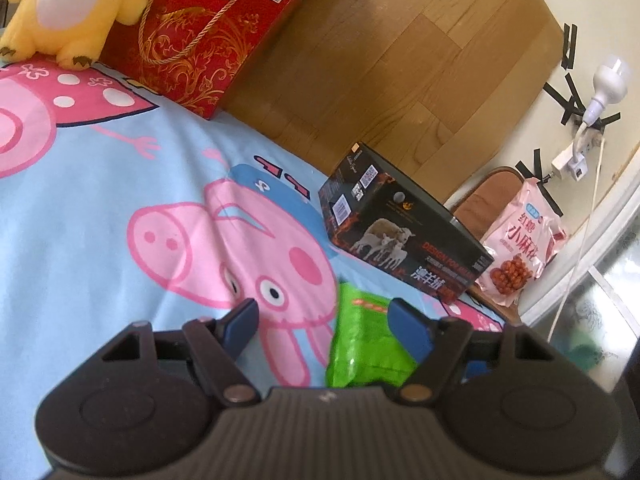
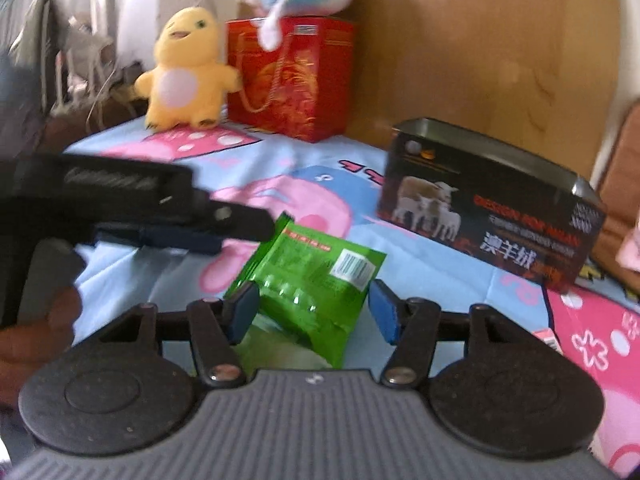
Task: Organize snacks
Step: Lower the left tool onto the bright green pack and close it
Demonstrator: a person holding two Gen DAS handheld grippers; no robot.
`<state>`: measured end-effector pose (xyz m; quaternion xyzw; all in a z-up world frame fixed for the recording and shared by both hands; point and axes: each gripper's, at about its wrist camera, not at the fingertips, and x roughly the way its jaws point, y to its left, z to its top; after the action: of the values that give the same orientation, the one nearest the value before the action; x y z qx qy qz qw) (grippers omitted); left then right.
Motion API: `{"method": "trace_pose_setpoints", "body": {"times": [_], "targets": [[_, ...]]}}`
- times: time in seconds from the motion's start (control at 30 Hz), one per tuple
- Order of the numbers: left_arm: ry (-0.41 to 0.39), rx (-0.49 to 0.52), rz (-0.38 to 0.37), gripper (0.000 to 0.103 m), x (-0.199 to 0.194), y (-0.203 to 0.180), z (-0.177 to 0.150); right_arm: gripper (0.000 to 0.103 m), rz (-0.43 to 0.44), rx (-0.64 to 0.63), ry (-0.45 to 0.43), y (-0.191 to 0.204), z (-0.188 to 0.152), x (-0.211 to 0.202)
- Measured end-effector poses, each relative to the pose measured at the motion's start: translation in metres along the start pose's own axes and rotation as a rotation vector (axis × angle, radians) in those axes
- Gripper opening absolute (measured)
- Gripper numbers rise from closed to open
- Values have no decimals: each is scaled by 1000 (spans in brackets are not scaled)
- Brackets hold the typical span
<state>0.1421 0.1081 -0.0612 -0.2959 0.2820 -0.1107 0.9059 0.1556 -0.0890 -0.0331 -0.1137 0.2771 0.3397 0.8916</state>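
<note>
Left gripper (image 1: 324, 322) jaws apart, tilted downward, right gripper (image 2: 314, 308) jaws apart, angled down, hand (image 2: 36, 332) gripping left handle

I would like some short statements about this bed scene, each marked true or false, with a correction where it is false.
1. The green snack packet lies between the jaws of the right gripper. True.
2. The black box with sheep on it is closed by a lid. False: its top is open.
3. The yellow plush toy stands beside the red gift box. True.
4. The bedsheet is plain white. False: it is light blue with pink cartoon pigs.
5. A pink snack bag shows beyond the black box in the left wrist view. True.
</note>
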Motion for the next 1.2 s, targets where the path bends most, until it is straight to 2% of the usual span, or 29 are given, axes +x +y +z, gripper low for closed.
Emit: {"method": "trace_pose_setpoints", "body": {"times": [0.07, 0.2, 0.3, 0.43, 0.53, 0.57, 0.63, 0.7, 0.73, 0.77, 0.83, 0.9, 1.03, 1.1, 1.2], "targets": [[0, -1, -2, 73, 0, 0, 0, 59, 22, -8, 8, 2, -2, -3], [1, -2, -3, 73, 0, 1, -1, 62, -16, 32, -27, 6, -5, -19], [2, 3, -2, 74, 0, 1, -1, 62, -13, 63, -70, 11, -13, -39], [3, 6, -1, 74, 0, 0, -1, 62, 5, 21, -88, 28, -29, -57], [5, 11, 1, 74, 0, -1, -2, 67, -71, -71, -72, 36, -42, -56], [5, 12, 2, 74, -1, -1, -2, 73, -77, -69, -77, 31, -43, -56], [5, 12, 1, 74, -1, -1, -2, 74, -138, -46, -62, 17, -42, -54], [6, 11, -1, 74, -1, -1, -2, 70, -267, -20, -59, -4, -42, -49], [6, 12, 0, 74, -1, -1, -2, 69, -343, 7, -28, -18, -43, -43], [7, 15, 0, 74, -1, -1, -2, 61, -390, 54, 0, -32, -42, -40], [9, 18, -1, 74, 0, -1, -2, 61, -352, 190, -7, -51, -37, -47], [14, 21, -2, 74, 1, -2, -2, 61, -239, 274, -69, -57, -28, -57], [42, 36, 2, 73, 3, -6, 1, 61, -82, 251, -74, -47, -3, -44], [62, 21, -9, 72, 3, -7, 5, 61, -33, 255, -36, -48, 8, -26], [109, 20, 9, 64, 11, -7, 14, 61, 20, 283, 28, -58, 21, 8]]}}
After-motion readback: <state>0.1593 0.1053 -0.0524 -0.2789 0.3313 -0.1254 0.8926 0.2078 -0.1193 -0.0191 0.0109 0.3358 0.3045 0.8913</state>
